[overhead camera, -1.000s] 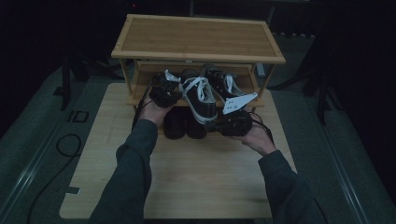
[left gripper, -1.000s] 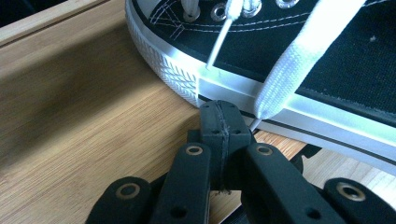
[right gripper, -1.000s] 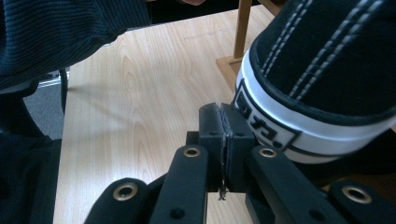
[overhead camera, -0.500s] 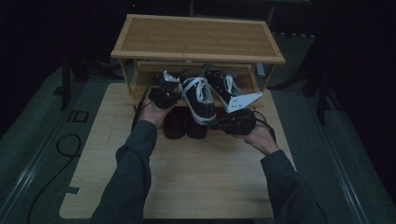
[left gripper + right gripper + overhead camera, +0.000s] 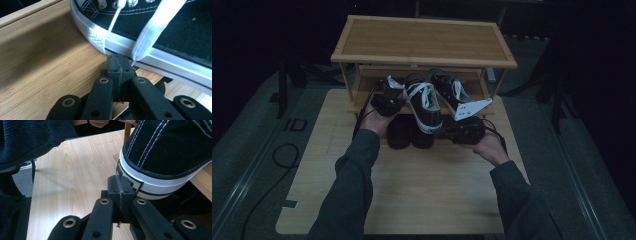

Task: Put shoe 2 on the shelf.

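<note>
The left gripper (image 5: 119,65) has its two black jaws pressed flat together, no gap between them and nothing clamped. Its closed tips sit right against the white rubber sole edge of the black canvas sneaker with white laces (image 5: 160,32), where a flat white lace end (image 5: 150,32) hangs down over the sole. Under the tips lies the bamboo shelf board (image 5: 50,72).

The right gripper (image 5: 120,185) is also fully closed, jaws meeting along one seam and gripping nothing. Its tips touch the white rubber band at the sneaker's heel (image 5: 150,187), low at the back.

In the high view the sneaker (image 5: 424,102) sits between the two grippers on the lower shelf of the two-tier bamboo shoe rack (image 5: 422,42), its heel jutting over the shelf's front edge toward the person. The left gripper (image 5: 387,97) is at its left flank, the right gripper (image 5: 462,131) at the heel end. A second black sneaker (image 5: 451,90) lies just beside it on the shelf, and a pair of dark shoes (image 5: 411,134) stands below on the light wooden table (image 5: 422,190).
</note>
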Demonstrator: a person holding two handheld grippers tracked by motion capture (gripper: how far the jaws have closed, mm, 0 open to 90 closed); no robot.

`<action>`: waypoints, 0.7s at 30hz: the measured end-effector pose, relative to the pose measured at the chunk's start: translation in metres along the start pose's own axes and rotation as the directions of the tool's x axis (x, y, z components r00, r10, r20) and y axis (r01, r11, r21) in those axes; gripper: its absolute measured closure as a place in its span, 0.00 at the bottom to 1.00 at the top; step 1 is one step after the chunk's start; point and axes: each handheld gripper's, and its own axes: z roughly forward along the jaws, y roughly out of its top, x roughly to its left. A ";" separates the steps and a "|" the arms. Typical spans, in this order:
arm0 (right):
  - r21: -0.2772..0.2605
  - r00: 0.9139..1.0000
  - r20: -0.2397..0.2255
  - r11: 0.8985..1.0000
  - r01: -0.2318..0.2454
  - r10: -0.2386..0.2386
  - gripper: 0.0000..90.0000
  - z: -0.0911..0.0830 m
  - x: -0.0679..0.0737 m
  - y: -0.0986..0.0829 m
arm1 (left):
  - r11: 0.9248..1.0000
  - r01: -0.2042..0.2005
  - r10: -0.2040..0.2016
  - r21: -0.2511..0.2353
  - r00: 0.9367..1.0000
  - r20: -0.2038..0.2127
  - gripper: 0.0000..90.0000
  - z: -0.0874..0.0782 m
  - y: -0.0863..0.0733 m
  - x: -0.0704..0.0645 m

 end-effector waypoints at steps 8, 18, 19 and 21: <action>-0.010 1.000 -0.002 1.000 0.005 -0.005 1.00 0.002 0.001 0.001 | 1.000 0.022 -0.022 0.007 1.000 0.006 1.00 -0.001 -0.001 0.003; -0.013 0.999 0.029 0.999 0.036 -0.035 1.00 0.023 0.001 0.012 | 0.999 0.043 -0.043 -0.007 0.999 0.007 1.00 -0.001 -0.002 0.002; -0.012 0.999 0.029 0.999 0.035 -0.034 1.00 0.024 0.001 0.012 | 0.999 0.039 -0.039 -0.007 0.999 0.007 1.00 -0.001 -0.002 0.002; -0.014 0.999 0.037 0.999 0.039 -0.038 1.00 0.026 0.001 0.013 | 0.999 0.043 -0.043 -0.006 0.999 0.006 1.00 -0.001 -0.002 0.001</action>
